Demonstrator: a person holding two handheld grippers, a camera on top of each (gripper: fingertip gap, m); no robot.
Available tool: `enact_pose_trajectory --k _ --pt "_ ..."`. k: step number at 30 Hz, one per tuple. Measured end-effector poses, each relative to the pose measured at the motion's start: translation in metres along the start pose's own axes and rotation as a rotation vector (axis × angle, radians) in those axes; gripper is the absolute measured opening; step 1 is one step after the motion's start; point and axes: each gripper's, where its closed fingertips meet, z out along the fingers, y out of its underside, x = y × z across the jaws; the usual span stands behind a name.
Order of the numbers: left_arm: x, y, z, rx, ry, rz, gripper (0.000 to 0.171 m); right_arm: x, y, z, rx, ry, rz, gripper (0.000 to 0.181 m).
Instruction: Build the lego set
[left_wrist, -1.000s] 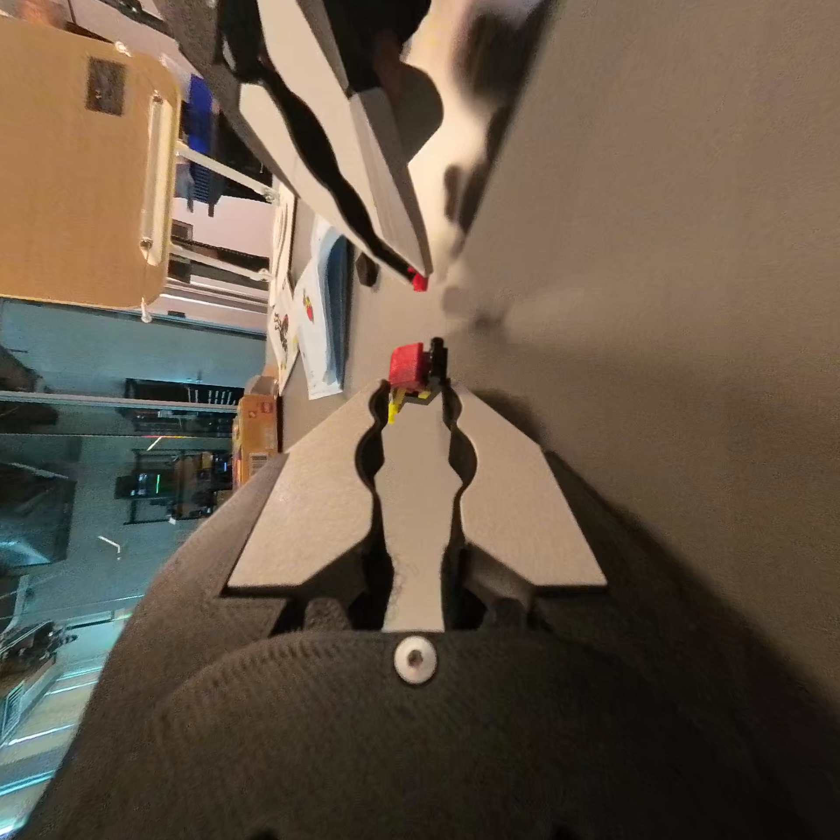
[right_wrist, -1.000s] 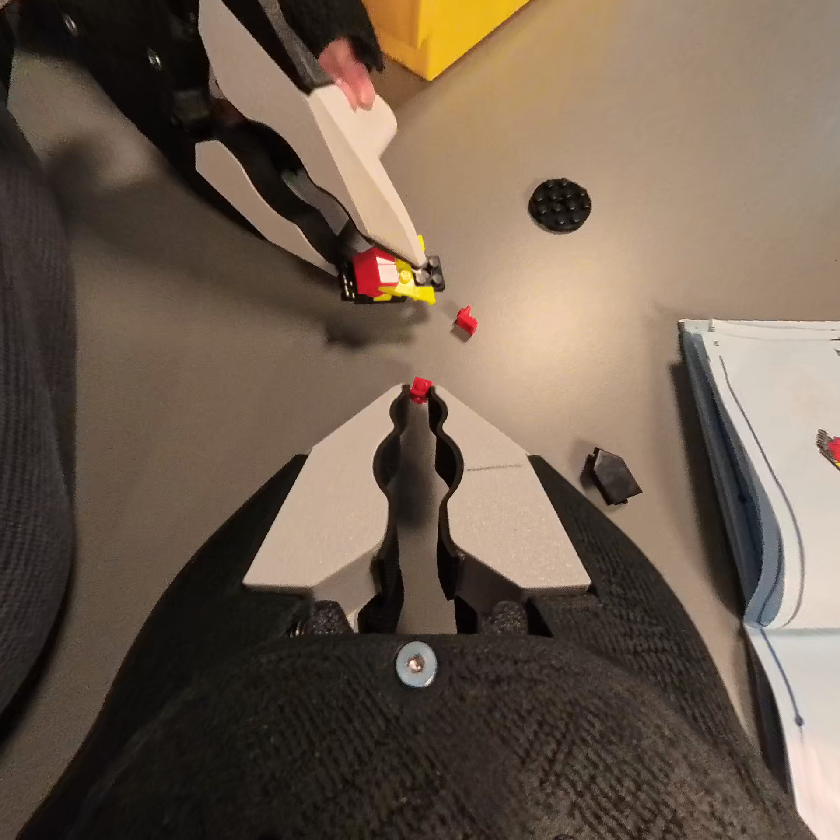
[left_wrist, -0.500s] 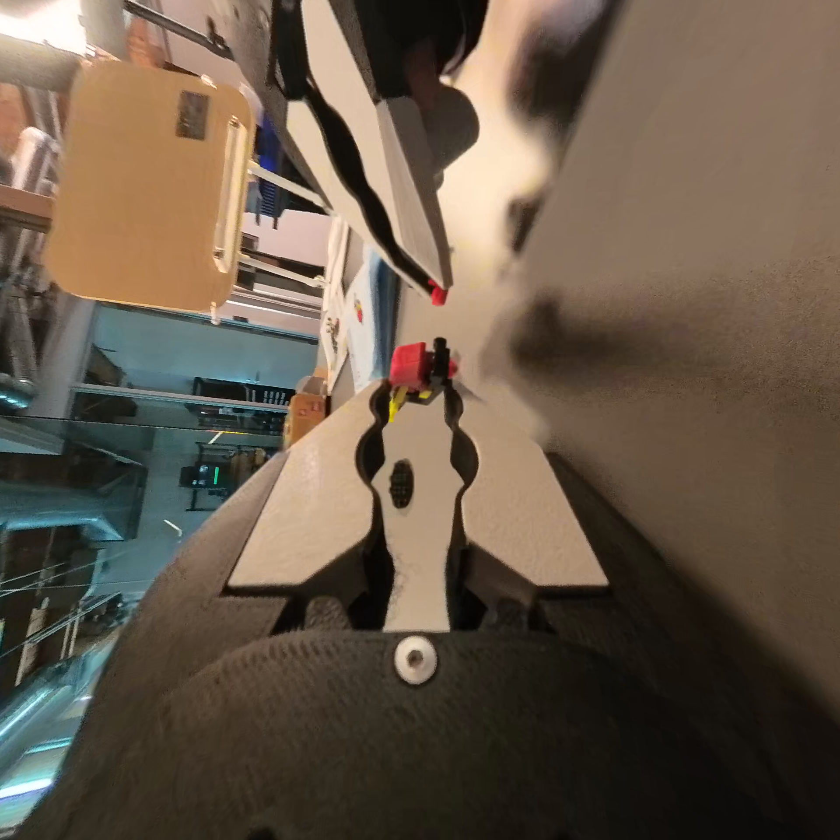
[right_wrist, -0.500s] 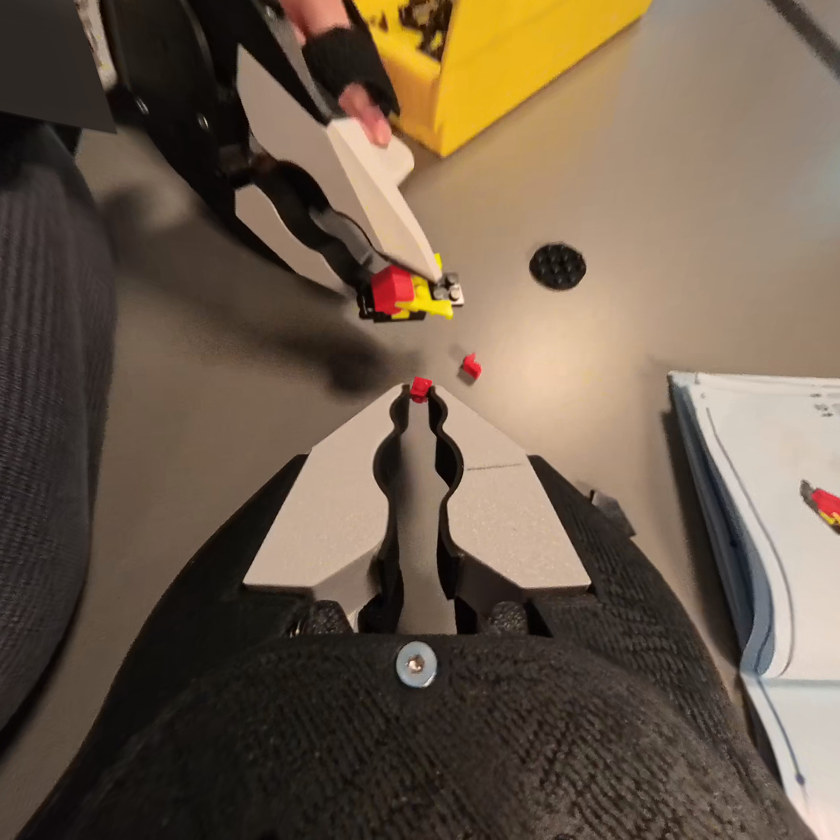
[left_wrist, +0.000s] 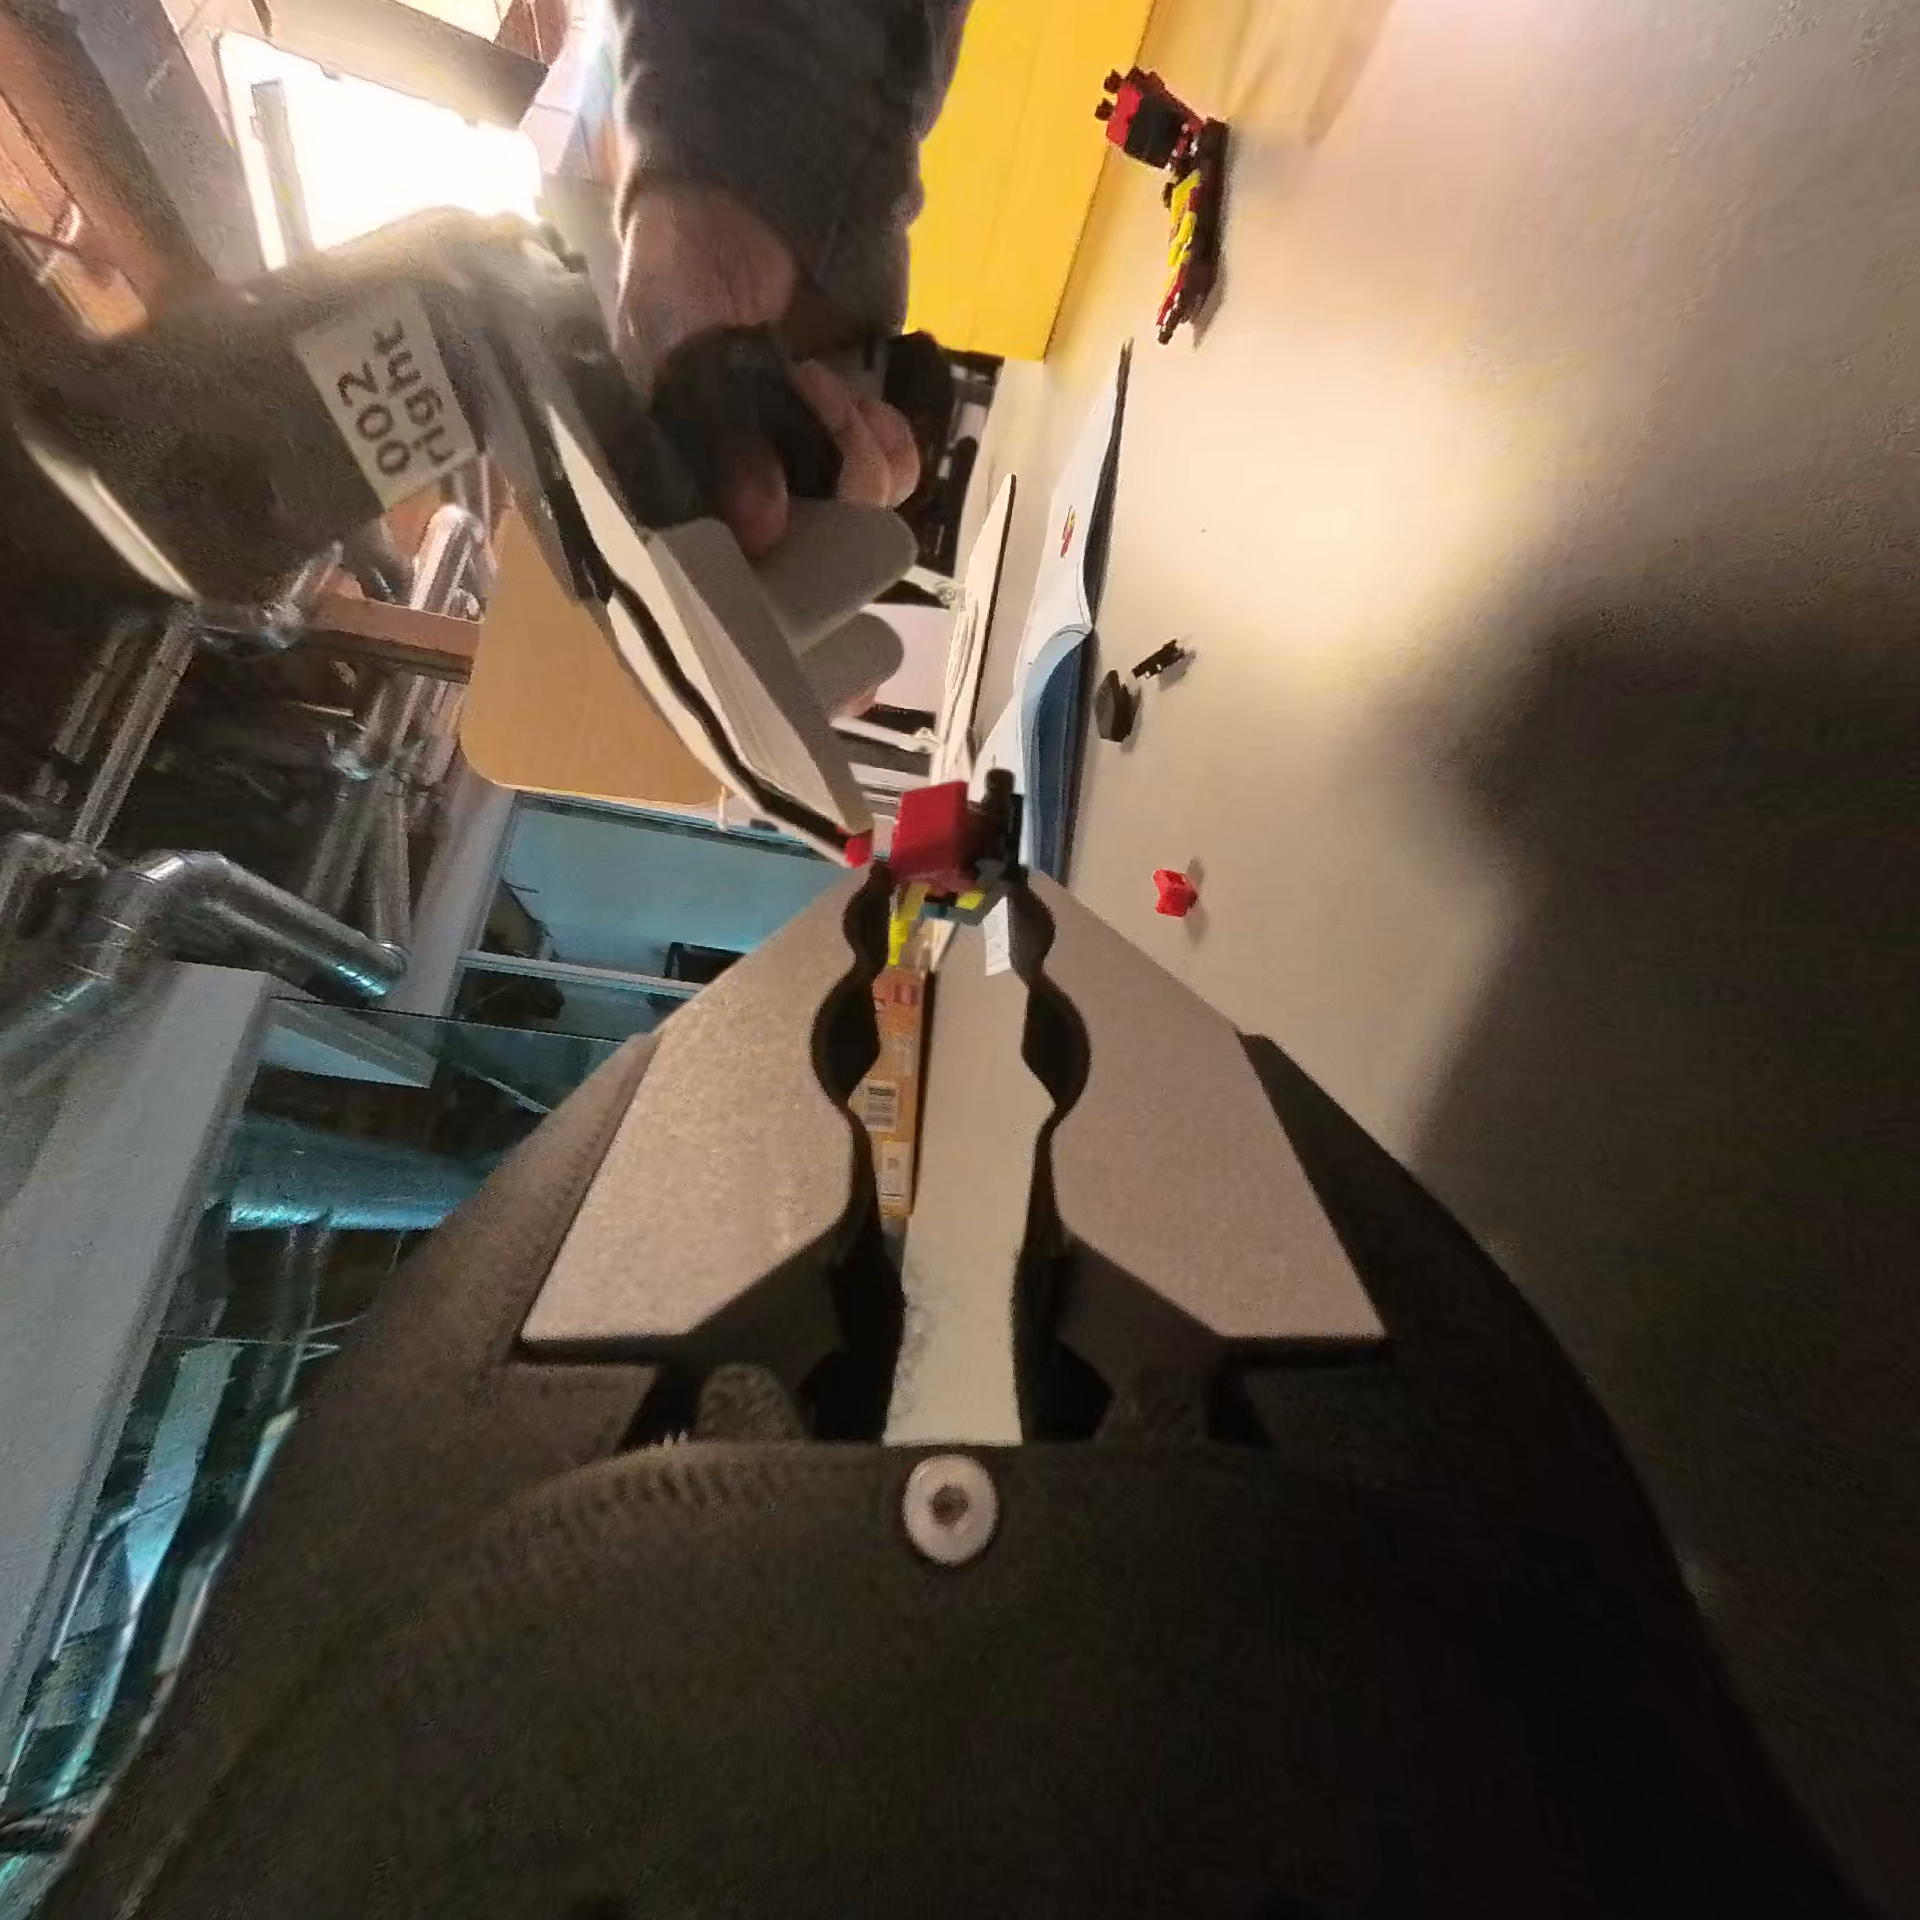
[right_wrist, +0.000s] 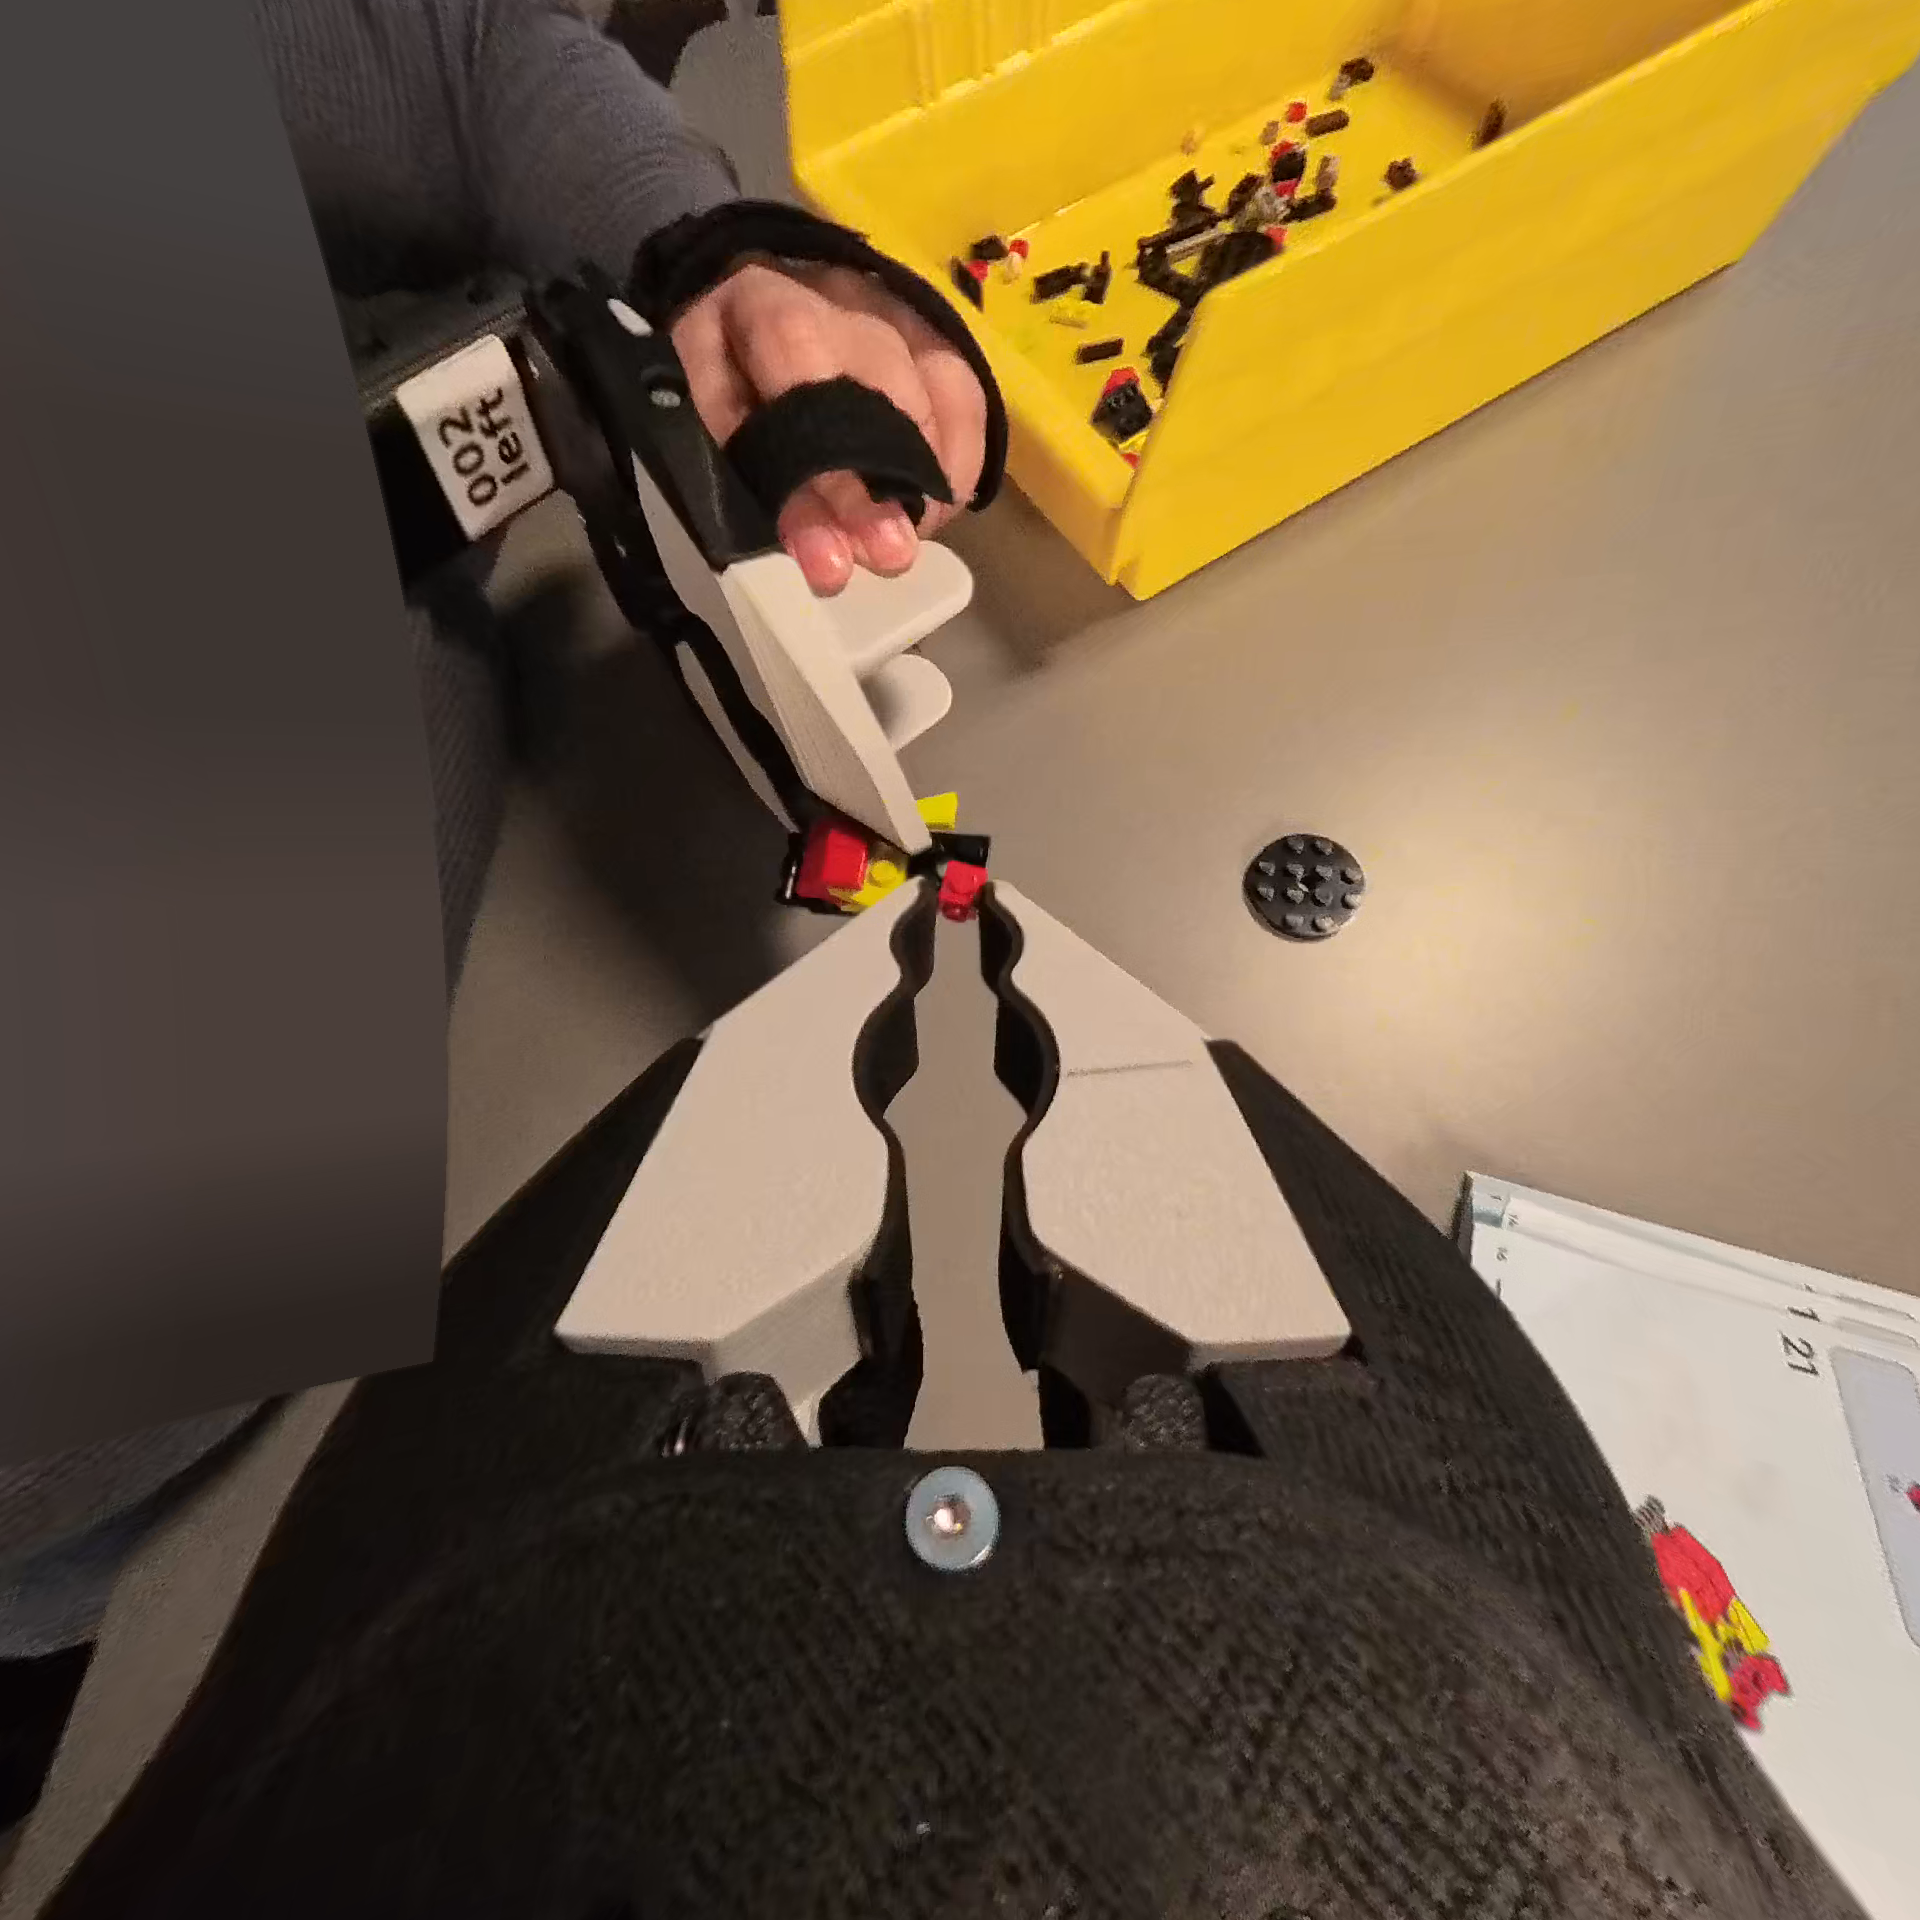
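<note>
My left gripper (left_wrist: 948, 883) is shut on a small red, yellow and black lego assembly (left_wrist: 935, 847) and holds it above the grey table. It also shows in the right wrist view (right_wrist: 831, 717) with the assembly (right_wrist: 857, 871) at its tips. My right gripper (right_wrist: 954, 894) is shut on a tiny red piece (right_wrist: 961, 885) and presses it against the black end of the assembly. In the left wrist view the right gripper (left_wrist: 727, 665) comes in from the upper left, its red piece (left_wrist: 857, 850) touching the assembly.
A yellow bin (right_wrist: 1351, 343) with several loose pieces stands at the back. A black round plate (right_wrist: 1304, 885) and a loose red piece (left_wrist: 1174, 891) lie on the table. An open instruction booklet (right_wrist: 1714, 1455) lies to the right. A second lego build (left_wrist: 1174, 177) sits near the bin. My two grippers' fingertips are within a few centimetres of each other.
Both grippers rose off the table and closed in on each other. The right gripper's red piece, apart from the assembly before, now touches it.
</note>
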Motion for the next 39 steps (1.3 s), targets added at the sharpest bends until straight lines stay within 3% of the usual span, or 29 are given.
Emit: enact_pose_trajectory --k 12,28,35,39 --pt "-0.005 -0.007 -0.008 0.033 -0.037 0.029 0.022 -0.006 -0.003 0.005 -0.116 -0.042 -0.004 0.006" --pt "-0.006 -0.008 -0.011 0.037 -0.047 0.037 0.022 -0.011 -0.006 0.006 -0.131 -0.040 -0.012 0.011" --pt "-0.006 -0.007 -0.012 0.034 -0.051 0.036 0.022 -0.012 -0.011 -0.002 -0.057 0.027 -0.101 0.027" --pt "-0.006 -0.002 -0.012 0.013 -0.047 0.029 0.022 -0.007 0.000 -0.009 -0.064 0.141 -0.171 0.034"
